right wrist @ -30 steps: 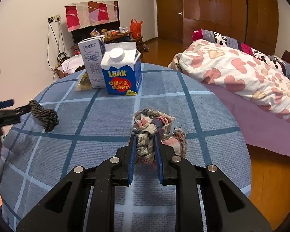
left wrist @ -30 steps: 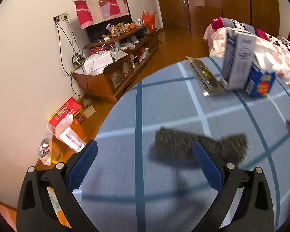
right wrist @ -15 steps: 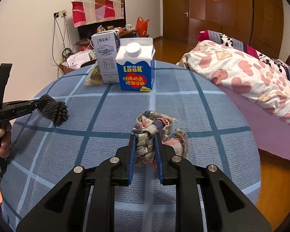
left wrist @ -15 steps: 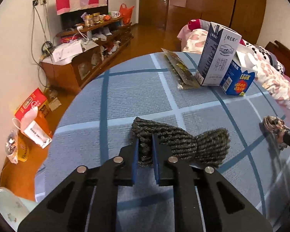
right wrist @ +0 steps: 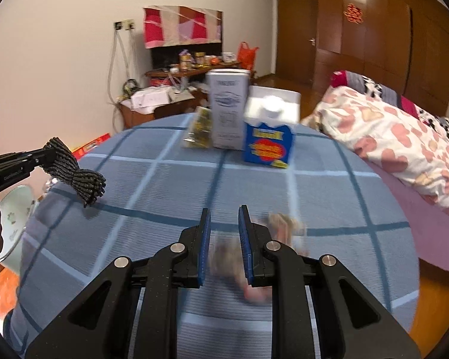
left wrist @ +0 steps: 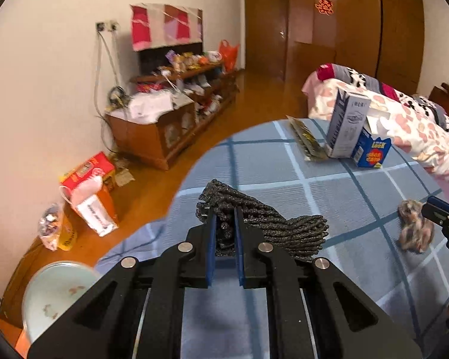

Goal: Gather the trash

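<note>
While checking along the left gripper (left wrist: 225, 214), found its jaws just closed to a narrow gap, clamped on one end of a dark grey bundle of coiled cord (left wrist: 284, 227). Confirmed from the right wrist view: bundle dangling from that gripper over the left edge of the round worktop under blue checked cloth (left wrist: 359, 197); could not tell whether its lower end touches the cloth. Found right gripper (right wrist: 223, 212) likewise drawn close, pinching a crumpled patterned cloth rag (right wrist: 224, 254), blurred, low over the near right part of the worktop. Noted at the far side, standing just beside one another: tall white-and-grey carton (left wrist: 347, 125), blue carton with white cap (left wrist: 372, 152), flat dark snack wrapper (left wrist: 306, 137). Noted pale round basin (left wrist: 54, 293) on the floor, left of the worktop.
</note>
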Demonstrator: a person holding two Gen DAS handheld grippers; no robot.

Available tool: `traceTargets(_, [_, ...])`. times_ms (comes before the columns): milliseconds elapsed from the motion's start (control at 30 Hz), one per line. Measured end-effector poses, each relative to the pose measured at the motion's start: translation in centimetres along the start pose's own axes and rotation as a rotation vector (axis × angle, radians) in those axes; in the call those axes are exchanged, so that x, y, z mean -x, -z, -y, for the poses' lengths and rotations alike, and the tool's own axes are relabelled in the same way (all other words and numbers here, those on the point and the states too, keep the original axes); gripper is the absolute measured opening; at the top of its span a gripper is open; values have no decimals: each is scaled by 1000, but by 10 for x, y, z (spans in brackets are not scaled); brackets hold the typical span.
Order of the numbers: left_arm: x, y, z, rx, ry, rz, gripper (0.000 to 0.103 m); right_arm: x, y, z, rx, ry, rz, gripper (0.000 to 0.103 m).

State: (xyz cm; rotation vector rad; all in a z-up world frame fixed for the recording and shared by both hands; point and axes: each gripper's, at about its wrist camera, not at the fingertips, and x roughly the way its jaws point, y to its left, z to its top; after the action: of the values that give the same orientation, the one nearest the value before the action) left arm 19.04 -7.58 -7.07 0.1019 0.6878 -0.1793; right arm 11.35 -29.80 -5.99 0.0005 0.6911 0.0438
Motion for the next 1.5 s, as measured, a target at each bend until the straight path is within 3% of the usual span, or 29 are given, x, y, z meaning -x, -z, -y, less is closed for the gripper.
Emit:
traceTargets(333, [52, 26, -42, 24, -88, 30, 10, 0, -9, -58, 92, -88, 33, 19])
traceTargets(467, [67, 38, -55, 35, -100, 35, 11, 6, -12, -59, 100, -90, 40, 19])
traceTargets(500, [71, 40, -59, 40, -104, 36, 11, 8, -12, -54, 103, -73, 44, 23])
traceTargets(533, [75, 43, -64, 48, -108, 38, 11, 11, -10, -45, 93, -47, 52, 33])
traceTargets(667, [90, 51, -84, 73, -133, 49, 11, 15, 0, 7, 20, 77, 27, 41])
traceTargets(733, [93, 54, -90, 85, -142, 52, 11, 12, 5, 28, -17, 109, -8, 59])
traceTargets(967, [92, 58, -86, 103, -129, 46, 11, -17, 16, 44, -59, 109, -110, 70])
traceTargets(1000, [92, 58, -85, 105, -125, 45, 11, -25, 17, 42, -54, 110, -137, 70])
traceTargets(1067, [93, 56, -83, 108, -119, 48, 11, -33, 19, 41, -62, 82, -173, 40])
traceTargets(1133, [96, 55, -83, 106, -122, 56, 11, -37, 17, 38, -54, 54, -192, 31])
traceTargets(1500, [115, 66, -104, 131, -179, 58, 11, -17, -9, -32, 44, -58, -60, 27])
